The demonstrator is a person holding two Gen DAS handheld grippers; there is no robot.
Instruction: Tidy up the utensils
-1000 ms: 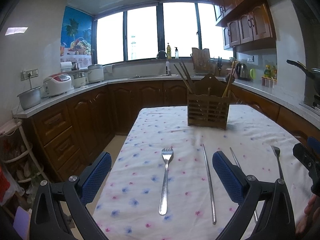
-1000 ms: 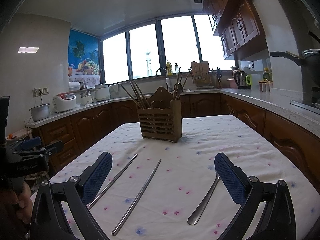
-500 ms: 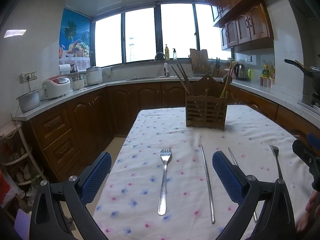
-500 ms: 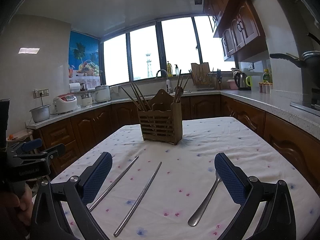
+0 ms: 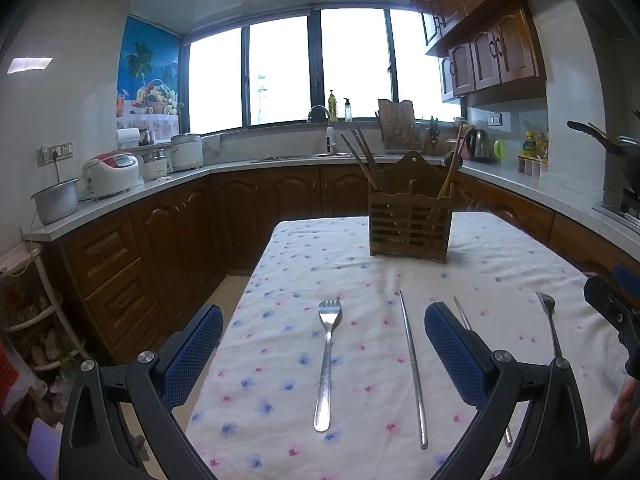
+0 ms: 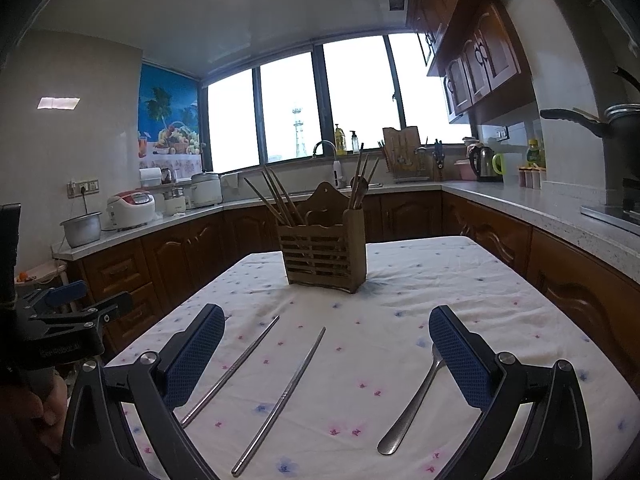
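Observation:
A wooden utensil holder [image 5: 409, 220] with chopsticks and a spoon in it stands at the far middle of the flowered tablecloth [image 5: 288, 264]; it also shows in the right wrist view [image 6: 324, 252]. A steel fork [image 5: 326, 364] lies between the fingers of my open, empty left gripper [image 5: 324, 348]. Two steel chopsticks [image 5: 412, 364] [image 5: 464, 316] lie to its right, and a spoon [image 5: 550, 324] farther right. My right gripper [image 6: 326, 352] is open and empty above the two chopsticks [image 6: 232, 368] [image 6: 284, 396]; the spoon [image 6: 412, 408] lies by its right finger.
Brown kitchen cabinets and a counter run around the table, with rice cookers [image 5: 112, 176] and a pot [image 5: 56, 200] at left, and a kettle [image 6: 482, 162] and a pan [image 6: 600, 120] at right. The table's left edge [image 5: 244, 292] drops to the floor.
Both views have shifted only slightly; the holder sits a touch farther back in the left wrist view. The utensils on the table have not moved, and both grippers stay open.

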